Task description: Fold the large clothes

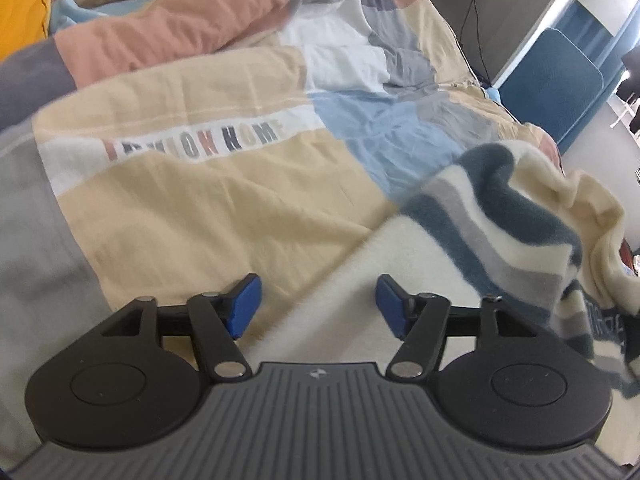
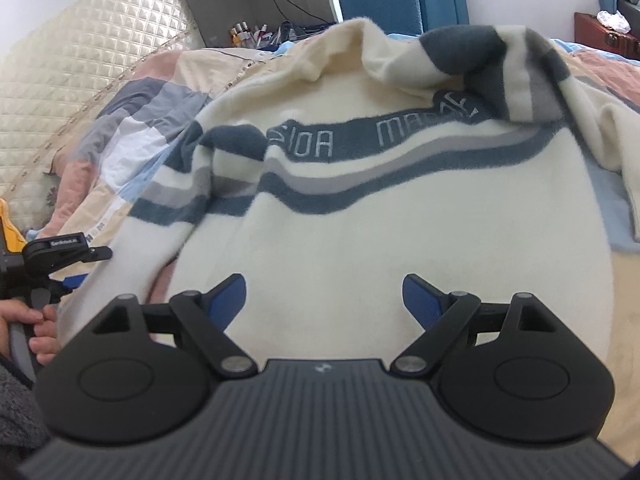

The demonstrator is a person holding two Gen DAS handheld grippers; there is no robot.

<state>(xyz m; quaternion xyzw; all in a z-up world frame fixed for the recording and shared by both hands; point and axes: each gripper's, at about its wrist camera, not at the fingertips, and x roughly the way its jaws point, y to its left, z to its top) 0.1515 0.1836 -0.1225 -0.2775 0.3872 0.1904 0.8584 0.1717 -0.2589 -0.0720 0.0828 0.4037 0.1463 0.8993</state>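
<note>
Ahead of my right gripper [image 2: 324, 300] and left gripper [image 1: 318, 306], both open and empty, the striped sweater [image 2: 360, 216] lies half-folded, so next I judge I must grasp its hem.

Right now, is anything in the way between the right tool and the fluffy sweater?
No, nothing visible. The right tool is open just above the cream sweater, which lies spread on the quilt. The left tool sits off at the sweater's left edge, not in between.

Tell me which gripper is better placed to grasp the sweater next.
Probably the right gripper: its open jaws hang over the cream sweater body. The left gripper, also open, straddles only the sweater's edge, half over the patchwork duvet.
</note>
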